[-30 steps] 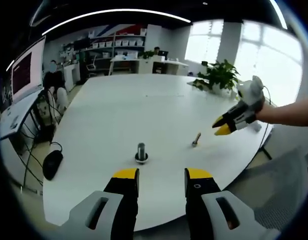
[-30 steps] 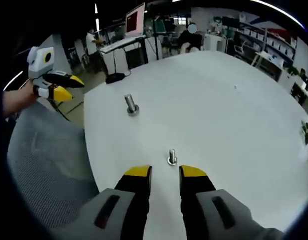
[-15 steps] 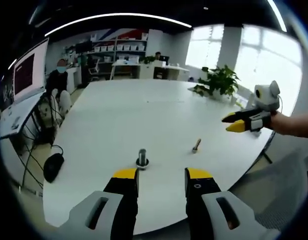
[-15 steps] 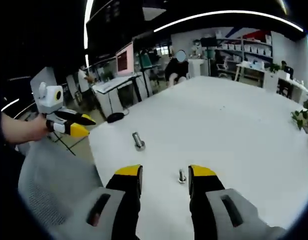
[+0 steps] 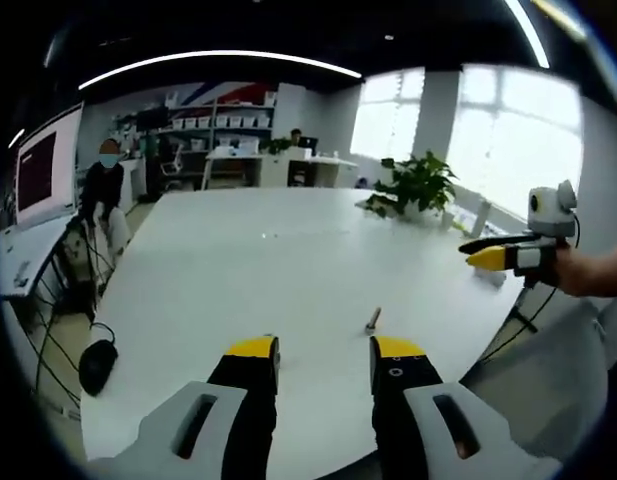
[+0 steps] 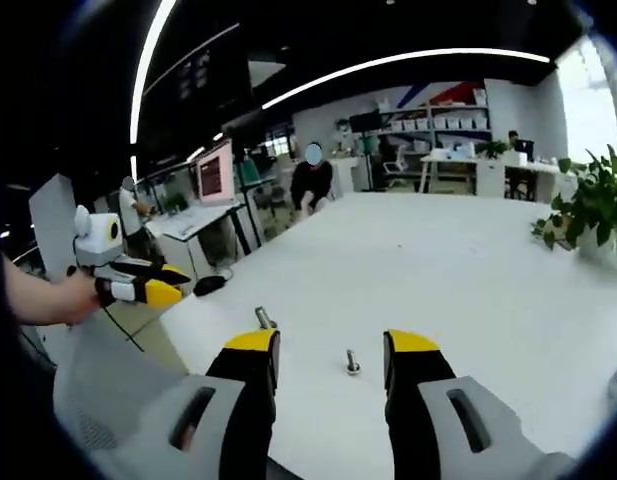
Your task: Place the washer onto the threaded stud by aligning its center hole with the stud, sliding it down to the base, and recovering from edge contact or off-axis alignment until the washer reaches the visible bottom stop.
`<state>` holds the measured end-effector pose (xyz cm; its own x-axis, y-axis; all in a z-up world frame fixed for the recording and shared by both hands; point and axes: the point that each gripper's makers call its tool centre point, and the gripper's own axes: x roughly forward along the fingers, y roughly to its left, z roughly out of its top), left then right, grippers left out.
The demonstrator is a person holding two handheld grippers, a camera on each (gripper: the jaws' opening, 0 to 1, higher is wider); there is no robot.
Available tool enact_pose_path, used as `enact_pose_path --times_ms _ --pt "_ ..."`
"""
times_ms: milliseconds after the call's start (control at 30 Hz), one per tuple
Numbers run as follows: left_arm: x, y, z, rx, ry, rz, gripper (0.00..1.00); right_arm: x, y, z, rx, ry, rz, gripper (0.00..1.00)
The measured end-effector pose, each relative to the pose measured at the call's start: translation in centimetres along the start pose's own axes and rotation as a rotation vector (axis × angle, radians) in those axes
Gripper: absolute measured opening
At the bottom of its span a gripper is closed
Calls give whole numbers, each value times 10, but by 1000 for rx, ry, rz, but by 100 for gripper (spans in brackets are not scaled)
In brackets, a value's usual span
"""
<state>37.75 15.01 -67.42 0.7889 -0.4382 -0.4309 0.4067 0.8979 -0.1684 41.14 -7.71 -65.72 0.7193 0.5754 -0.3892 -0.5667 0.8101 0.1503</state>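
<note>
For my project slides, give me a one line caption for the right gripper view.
Open right gripper over white table with small bolt between its jaws, larger stud beside, left gripper alongside.

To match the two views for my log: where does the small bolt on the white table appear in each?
Left gripper view: small bolt low centre, just above this view's right-hand jaw tip.
Right gripper view: small bolt low centre, between the two jaw tips.
Shared landmark: potted plant, upper right of centre there, at the far right edge here.
</note>
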Motion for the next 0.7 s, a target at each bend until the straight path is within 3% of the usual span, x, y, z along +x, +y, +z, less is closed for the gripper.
enact_pose_path --times_ms 167,333,400,500,700 --pt "-6 -4 6 5 -29 -15 36 -14 -3 -7 2 -5 -53 44" --pt "-11 0 10 34 -44 -3 36 -15 -1 -17 -57 14 -79 44" --pt "-10 3 9 29 -48 -3 36 -16 -5 -13 -116 23 -102 44" --pt "-9 5 10 12 -53 -5 36 -22 -7 -6 -95 2 -105 44" --pt "-7 5 9 20 -58 -2 36 -30 -25 -18 -150 41 -157 43"
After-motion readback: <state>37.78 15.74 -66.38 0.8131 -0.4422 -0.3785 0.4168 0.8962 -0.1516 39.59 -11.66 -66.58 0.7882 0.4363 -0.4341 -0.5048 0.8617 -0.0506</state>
